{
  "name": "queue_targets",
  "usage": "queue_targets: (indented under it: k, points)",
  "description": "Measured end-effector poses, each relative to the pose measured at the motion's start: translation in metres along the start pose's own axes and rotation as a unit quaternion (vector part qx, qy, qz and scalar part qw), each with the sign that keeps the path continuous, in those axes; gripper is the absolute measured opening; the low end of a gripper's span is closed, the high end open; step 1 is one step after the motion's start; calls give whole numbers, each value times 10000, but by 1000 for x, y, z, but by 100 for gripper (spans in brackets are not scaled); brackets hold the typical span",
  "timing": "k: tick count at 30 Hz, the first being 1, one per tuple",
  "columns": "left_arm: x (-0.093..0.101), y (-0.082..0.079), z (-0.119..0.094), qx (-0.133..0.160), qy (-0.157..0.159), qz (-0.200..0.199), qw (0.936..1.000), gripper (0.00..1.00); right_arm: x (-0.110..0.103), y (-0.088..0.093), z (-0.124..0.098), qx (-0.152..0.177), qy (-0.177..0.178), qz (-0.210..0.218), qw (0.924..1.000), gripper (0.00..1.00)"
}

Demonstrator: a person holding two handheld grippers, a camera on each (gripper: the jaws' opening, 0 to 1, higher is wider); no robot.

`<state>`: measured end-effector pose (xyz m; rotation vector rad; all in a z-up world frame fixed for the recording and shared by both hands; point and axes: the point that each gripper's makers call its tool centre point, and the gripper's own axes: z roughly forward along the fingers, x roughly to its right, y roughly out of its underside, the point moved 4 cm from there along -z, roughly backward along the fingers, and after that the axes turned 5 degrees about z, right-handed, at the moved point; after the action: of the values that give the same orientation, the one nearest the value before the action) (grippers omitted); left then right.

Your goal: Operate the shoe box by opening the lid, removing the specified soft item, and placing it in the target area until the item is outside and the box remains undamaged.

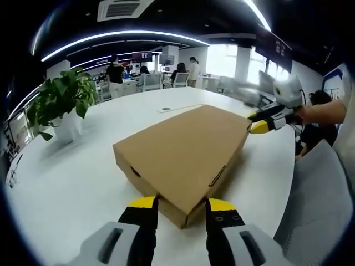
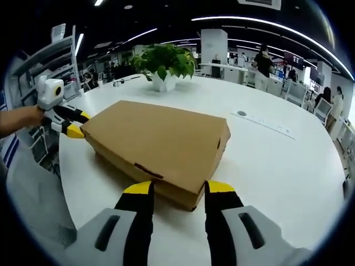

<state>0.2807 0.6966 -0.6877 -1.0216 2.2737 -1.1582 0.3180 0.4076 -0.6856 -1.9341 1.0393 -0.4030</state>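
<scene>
A shut brown cardboard shoe box (image 1: 183, 152) lies flat on the white round table (image 1: 77, 183). In the left gripper view my left gripper (image 1: 182, 206) stands open, its yellow-tipped jaws on either side of the box's near corner. My right gripper (image 1: 259, 122) comes in from the right at the box's far corner, held by a hand. In the right gripper view the box (image 2: 161, 141) lies the other way round, with my right gripper (image 2: 179, 190) open astride its near corner. The left gripper (image 2: 78, 124) sits at the far left corner. The box's contents are hidden.
A potted green plant (image 1: 64, 102) in a white pot stands on the table beyond the box, as does a round grommet (image 2: 241, 113) with a thin cable. A grey chair back (image 1: 313, 194) is at the table's edge. People and desks fill the office behind.
</scene>
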Motion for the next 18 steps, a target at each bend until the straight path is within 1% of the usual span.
queue_targets:
  k: [8, 11, 18]
  points:
    - [-3, 0, -4, -108, 125, 171, 9997, 33, -12, 4, -4, -10, 9, -29, 10000, 29]
    - [-5, 1, -7, -143, 182, 228, 9995, 33, -18, 6, -5, 1, -18, 50, 10000, 28]
    - [-10, 6, -14, -104, 236, 249, 9994, 33, -33, 11, -9, -9, -91, 36, 10000, 28]
